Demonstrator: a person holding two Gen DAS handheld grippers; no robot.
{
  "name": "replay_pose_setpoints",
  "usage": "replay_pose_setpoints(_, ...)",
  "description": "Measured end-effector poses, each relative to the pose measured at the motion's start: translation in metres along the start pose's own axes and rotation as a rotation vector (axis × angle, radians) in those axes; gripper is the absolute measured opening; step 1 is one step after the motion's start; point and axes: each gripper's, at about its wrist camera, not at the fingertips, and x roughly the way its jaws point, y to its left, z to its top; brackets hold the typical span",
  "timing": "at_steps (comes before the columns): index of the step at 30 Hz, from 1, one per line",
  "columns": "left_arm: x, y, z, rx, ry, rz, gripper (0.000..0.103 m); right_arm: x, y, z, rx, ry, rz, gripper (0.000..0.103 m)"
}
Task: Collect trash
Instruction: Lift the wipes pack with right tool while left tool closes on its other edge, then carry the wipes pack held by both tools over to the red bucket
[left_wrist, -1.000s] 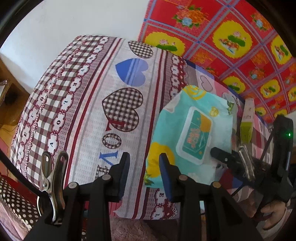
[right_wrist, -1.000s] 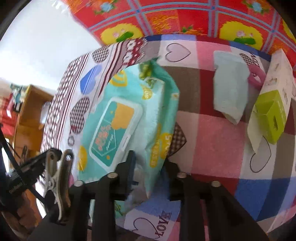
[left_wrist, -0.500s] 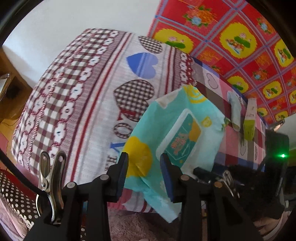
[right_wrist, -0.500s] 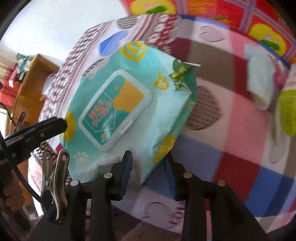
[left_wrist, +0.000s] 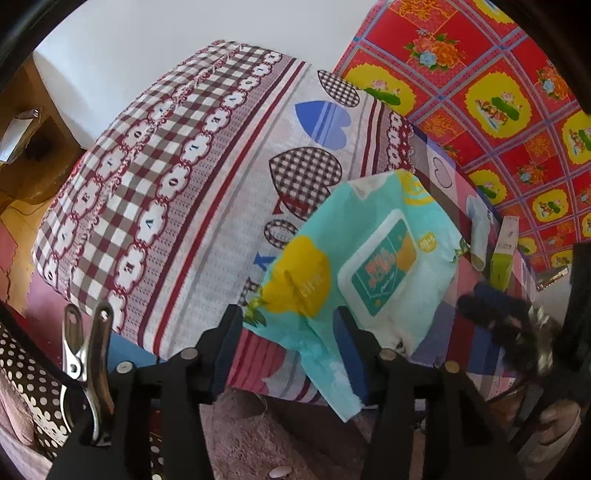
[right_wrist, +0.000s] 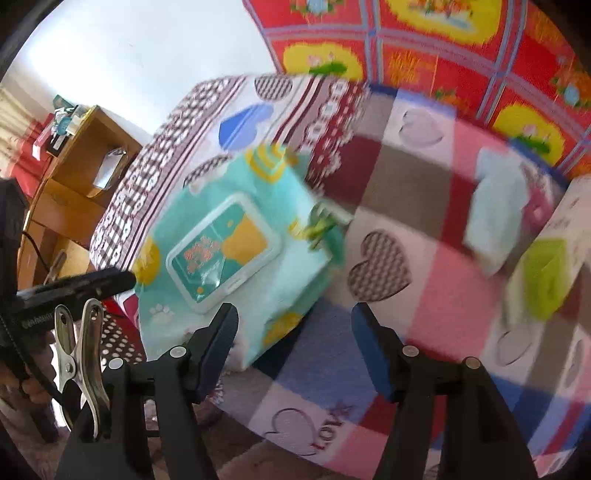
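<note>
Bed (left_wrist: 192, 206) covered in a heart-and-check "LOVE" sheet fills both views, with a red and yellow floral cloth (left_wrist: 480, 74) behind it. At the bed's near edge lies the wipes pack (left_wrist: 369, 266) — soft, flat, teal with yellow patches and a white-framed flip lid on its top face. In the left wrist view its long axis runs diagonally, lower-left to upper-right, and its lower corner hangs past the edge of the bed.

Left gripper (left_wrist: 290, 347) points steeply down; its jaws have just been opening and stand apart, the pack's hanging corner between them, pads not clearly pressing. Right gripper (right_wrist: 295, 347) also points steeply down, jaws likewise just opened — spread wide, with the pack's near end just beside the left pad, not pinched. The frame is motion-blurred.

Farther along the bed sits a pale blue folded packet (right_wrist: 495, 206), and near it a white and lime-green carton (right_wrist: 546, 273). Wooden shelf unit (right_wrist: 74, 177) stands off the bed's far left side.
</note>
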Motion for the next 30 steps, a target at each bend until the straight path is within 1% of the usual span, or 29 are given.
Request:
replay_pose_setpoints(3, 0.003, -0.006, -0.004, -0.001, 0.009, -0.003, 0.059, -0.005, -0.003, 0.013, -0.028, -0.037, -0.034, 0.066)
replay_pose_setpoints(6, 0.011, -0.01, -0.008, -0.008, 0.031, -0.001, 0.059, 0.003, -0.003, 0.028, -0.062, -0.049, -0.045, 0.067)
replay_pose_setpoints(10, 0.021, -0.014, -0.009, -0.017, 0.052, -0.004, 0.059, 0.027, 0.001, 0.044, -0.118, -0.016, -0.066, 0.067)
replay_pose_setpoints(13, 0.027, -0.017, -0.008, -0.016, 0.058, 0.006, 0.059, 0.045, 0.004, 0.049, -0.148, 0.019, -0.108, 0.067)
replay_pose_setpoints(14, 0.028, -0.018, -0.007, -0.016, 0.059, 0.011, 0.059, 0.05, 0.003, 0.051, -0.141, 0.032, -0.11, 0.067)
replay_pose_setpoints(16, 0.03, -0.019, -0.005, -0.012, 0.057, 0.02, 0.059, 0.057, -0.001, 0.051, -0.111, 0.056, -0.076, 0.067)
replay_pose_setpoints(17, 0.029, -0.019, -0.003, -0.007, 0.051, 0.026, 0.059, 0.061, -0.003, 0.051, -0.097, 0.064, -0.063, 0.064)
replay_pose_setpoints(20, 0.03, -0.021, 0.002, 0.005, 0.038, 0.038, 0.059, 0.065, -0.005, 0.048, -0.079, 0.074, -0.045, 0.053)
replay_pose_setpoints(21, 0.03, -0.02, 0.005, 0.009, 0.034, 0.039, 0.059, 0.065, -0.005, 0.047, -0.073, 0.074, -0.029, 0.045)
replay_pose_setpoints(22, 0.031, -0.019, 0.007, 0.01, 0.032, 0.04, 0.059, 0.065, -0.003, 0.045, -0.072, 0.073, -0.021, 0.04)
replay_pose_setpoints(24, 0.032, -0.017, 0.012, 0.005, 0.027, 0.043, 0.059, 0.063, 0.0, 0.041, -0.07, 0.068, -0.02, 0.036)
replay_pose_setpoints(30, 0.034, -0.011, 0.023, 0.037, 0.014, 0.073, 0.059, 0.067, 0.013, 0.026, -0.039, 0.08, -0.006, 0.035)
